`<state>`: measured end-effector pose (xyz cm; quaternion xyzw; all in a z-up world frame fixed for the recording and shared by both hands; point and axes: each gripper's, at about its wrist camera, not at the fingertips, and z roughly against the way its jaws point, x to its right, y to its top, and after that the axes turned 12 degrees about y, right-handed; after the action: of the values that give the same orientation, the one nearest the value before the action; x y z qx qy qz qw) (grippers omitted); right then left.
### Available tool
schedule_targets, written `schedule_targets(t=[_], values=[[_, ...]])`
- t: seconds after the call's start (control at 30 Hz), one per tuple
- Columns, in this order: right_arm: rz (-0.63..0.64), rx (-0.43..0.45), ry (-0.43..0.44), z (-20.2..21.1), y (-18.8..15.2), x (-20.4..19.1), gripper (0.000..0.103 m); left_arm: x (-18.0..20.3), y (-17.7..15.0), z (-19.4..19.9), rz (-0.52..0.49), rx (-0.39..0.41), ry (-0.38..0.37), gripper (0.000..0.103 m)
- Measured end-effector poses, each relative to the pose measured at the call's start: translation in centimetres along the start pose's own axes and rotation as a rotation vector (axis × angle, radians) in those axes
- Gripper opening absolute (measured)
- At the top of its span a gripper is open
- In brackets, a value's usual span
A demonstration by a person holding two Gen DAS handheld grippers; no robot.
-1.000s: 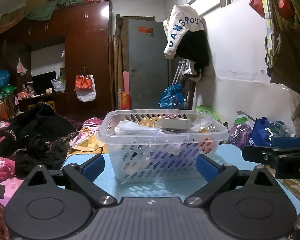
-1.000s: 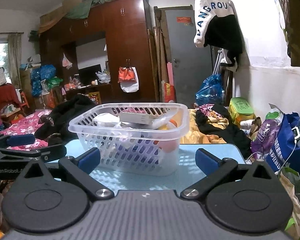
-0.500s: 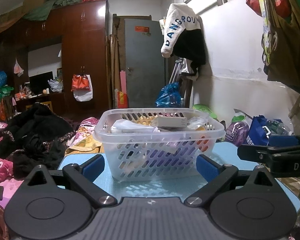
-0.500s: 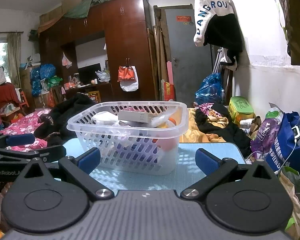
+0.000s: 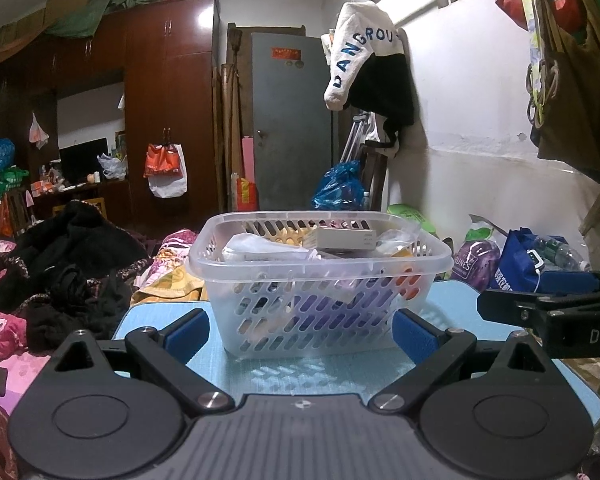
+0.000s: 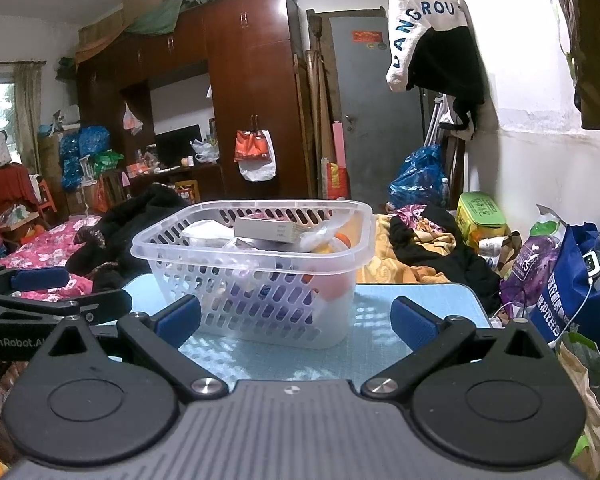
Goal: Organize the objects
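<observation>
- Left claw (image 5: 300, 328) and right claw (image 6: 296, 318) gape wide, empty, facing the basket (image 5: 318, 264) on the blue surface (image 5: 340, 376);
- heaped contents, notably the top box (image 5: 340, 239), could spill if lifted unevenly.

Black left gripper (image 5: 300, 330), blue fingers (image 5: 188, 330) (ribbed), silver screws

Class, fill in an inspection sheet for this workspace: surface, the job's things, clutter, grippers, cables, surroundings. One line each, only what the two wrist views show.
Surface: light blue table, bare in front of the basket.
Job's things: clear slotted basket on the table, filled; a flat box lies on top.
Clutter: nothing seen on the table beside the basket.
Grippers: left gripper and right gripper both open, holding nothing, short of the basket.
Cables: white cable at the blue bag.
Surroundings: dark clothes on the bed, wardrobe, grey door.
</observation>
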<state>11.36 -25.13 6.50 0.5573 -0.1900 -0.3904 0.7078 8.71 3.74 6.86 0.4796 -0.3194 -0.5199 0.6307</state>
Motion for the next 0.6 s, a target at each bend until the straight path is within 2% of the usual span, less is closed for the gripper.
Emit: schedule_targets(t=[0.6], values=[[0.000, -0.003, -0.007, 0.02, -0.15, -0.28, 0.103, 0.61, -0.25, 0.06, -0.009, -0.006, -0.004, 0.099]])
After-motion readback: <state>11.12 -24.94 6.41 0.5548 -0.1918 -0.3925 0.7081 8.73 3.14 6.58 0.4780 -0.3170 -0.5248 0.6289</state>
